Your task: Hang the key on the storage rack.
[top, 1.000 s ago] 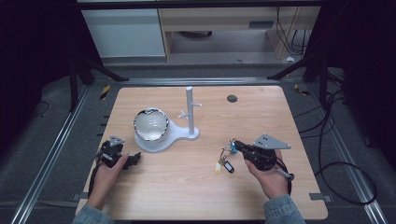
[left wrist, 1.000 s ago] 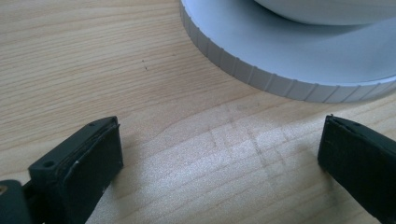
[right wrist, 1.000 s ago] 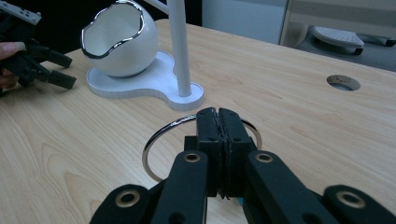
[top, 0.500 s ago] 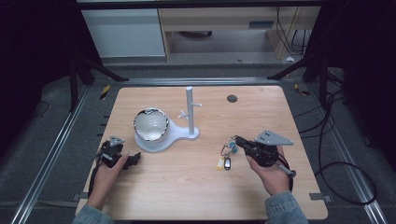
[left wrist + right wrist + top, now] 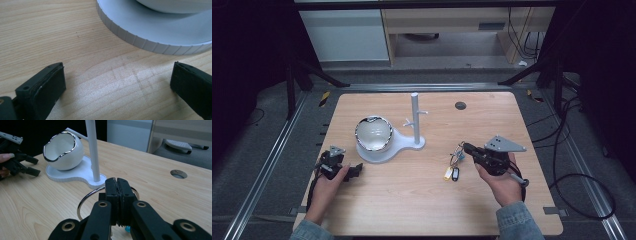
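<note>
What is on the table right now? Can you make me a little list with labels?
Table: light wooden top
Stand: white base with a tall post and small pegs
Bowl: round white bowl with a shiny rim, sitting on the stand's base
Left tool: jaws open, holding nothing, low over the table near the base
Right tool: jaws shut on a metal key ring
Key ring extras: small yellow and dark tags hang under it
Hole: round dark hole near the table's far edge
</note>
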